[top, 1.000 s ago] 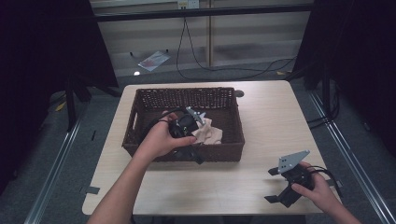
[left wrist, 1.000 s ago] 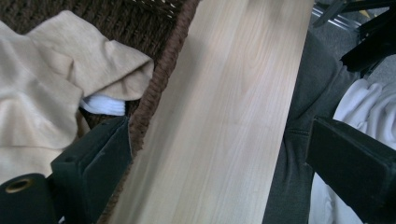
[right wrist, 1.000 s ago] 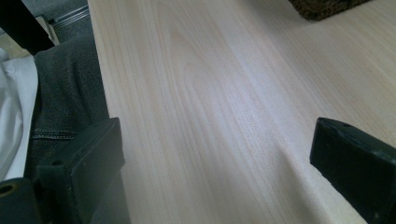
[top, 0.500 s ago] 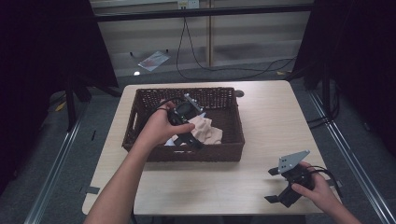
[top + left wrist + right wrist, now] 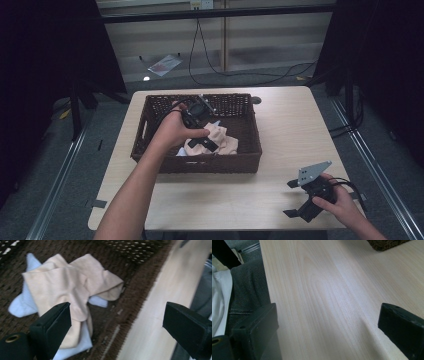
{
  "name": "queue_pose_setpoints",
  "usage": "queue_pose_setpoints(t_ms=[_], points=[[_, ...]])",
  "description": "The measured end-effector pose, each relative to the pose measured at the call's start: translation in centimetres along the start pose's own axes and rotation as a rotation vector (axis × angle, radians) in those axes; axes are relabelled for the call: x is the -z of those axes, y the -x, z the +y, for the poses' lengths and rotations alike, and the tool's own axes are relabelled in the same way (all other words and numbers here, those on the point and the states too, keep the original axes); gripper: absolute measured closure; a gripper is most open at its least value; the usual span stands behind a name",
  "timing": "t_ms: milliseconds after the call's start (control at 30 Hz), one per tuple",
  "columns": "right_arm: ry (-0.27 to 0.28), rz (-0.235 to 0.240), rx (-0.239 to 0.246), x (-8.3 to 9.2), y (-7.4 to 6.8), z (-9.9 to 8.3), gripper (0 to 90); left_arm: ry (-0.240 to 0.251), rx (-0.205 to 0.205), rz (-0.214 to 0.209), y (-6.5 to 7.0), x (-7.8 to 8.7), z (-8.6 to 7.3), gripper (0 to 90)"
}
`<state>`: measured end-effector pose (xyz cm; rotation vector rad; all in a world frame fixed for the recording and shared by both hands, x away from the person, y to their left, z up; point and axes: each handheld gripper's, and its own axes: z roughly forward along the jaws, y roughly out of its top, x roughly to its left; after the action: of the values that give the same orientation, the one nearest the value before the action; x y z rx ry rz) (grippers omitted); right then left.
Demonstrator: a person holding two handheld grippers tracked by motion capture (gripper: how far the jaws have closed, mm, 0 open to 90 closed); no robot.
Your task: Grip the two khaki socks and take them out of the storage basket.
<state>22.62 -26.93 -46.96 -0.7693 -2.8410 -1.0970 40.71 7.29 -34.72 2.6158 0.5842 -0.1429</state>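
As one basket holds two cloths (beige, blue)

Left gripper and hand cover part of the beige cloth in the basket; pale blue cloth mostly buried under the beige. Desk edge blurred in left gripper view. Basket corner cut off at top of right gripper view.

Overhead view plus two close tool views
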Motion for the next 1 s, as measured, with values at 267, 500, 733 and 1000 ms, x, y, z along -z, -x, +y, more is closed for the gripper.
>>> queue_pose_setpoints(t_ms=[267, 500, 733, 1000], points=[[0.003, -0.001, -0.002, 0.1, 0.0, 0.0, 2.8, -0.032, -0.003, 0.060, -1.9, -1.8, 0.2, 10.8], [0.003, -0.001, -0.003, 0.1, 0.0, 0.0, 2.8, -0.056, 0.009, 0.104, -3.2, -2.9, -0.2, 21.7], [0.002, 0.001, -0.002, 0.0, 0.0, 0.0, 2.8, -0.070, 0.018, 0.134, -4.8, -3.6, -0.6, 37.2], [0.005, -0.001, -0.001, 0.1, 0.0, 0.0, 2.8, -0.080, 0.025, 0.129, -5.5, -4.3, -0.9, 52.0]])
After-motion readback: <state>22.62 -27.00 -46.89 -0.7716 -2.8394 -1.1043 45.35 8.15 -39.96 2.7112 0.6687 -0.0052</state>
